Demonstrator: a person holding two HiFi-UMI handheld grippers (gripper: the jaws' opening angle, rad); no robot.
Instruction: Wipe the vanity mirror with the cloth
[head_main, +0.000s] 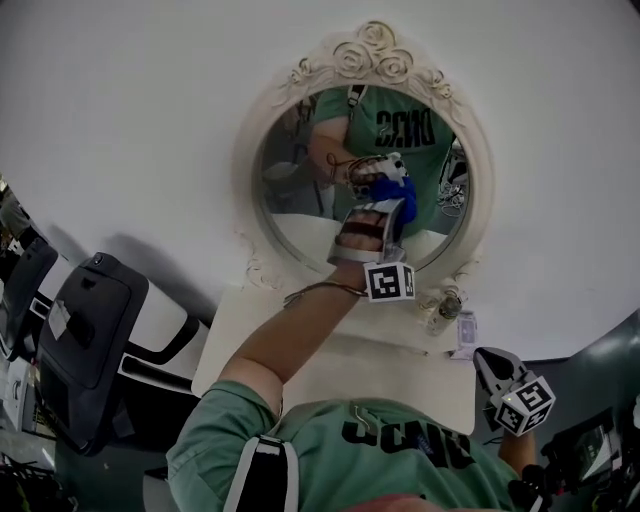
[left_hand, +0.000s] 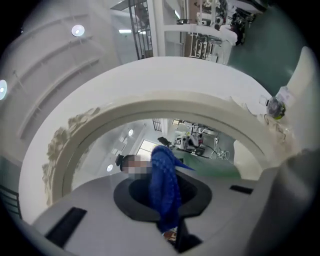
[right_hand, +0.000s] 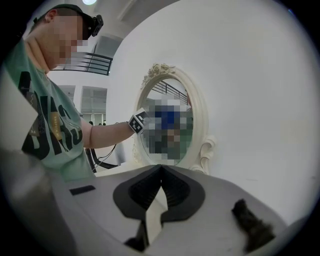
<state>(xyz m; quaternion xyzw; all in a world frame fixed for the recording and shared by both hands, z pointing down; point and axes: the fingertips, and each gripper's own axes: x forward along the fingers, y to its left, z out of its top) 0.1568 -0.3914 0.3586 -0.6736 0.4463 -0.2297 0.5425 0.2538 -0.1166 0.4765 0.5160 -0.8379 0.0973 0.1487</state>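
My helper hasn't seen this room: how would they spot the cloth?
Find the oval mirror in its ornate cream frame on the white wall. The left gripper is raised to its glass, shut on the cloth: a bright blue wad against that white and cream.

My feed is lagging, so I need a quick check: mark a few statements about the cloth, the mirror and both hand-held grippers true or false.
1. The left hand-held gripper is shut on the blue cloth. True.
2. The cloth is held up at the glass of the vanity mirror. True.
3. The right hand-held gripper holds a second cloth. False: its jaws are shut on nothing, and it is low, away from the mirror.
4. The mirror's frame is plain and square. False: it is oval with carved scrolls.
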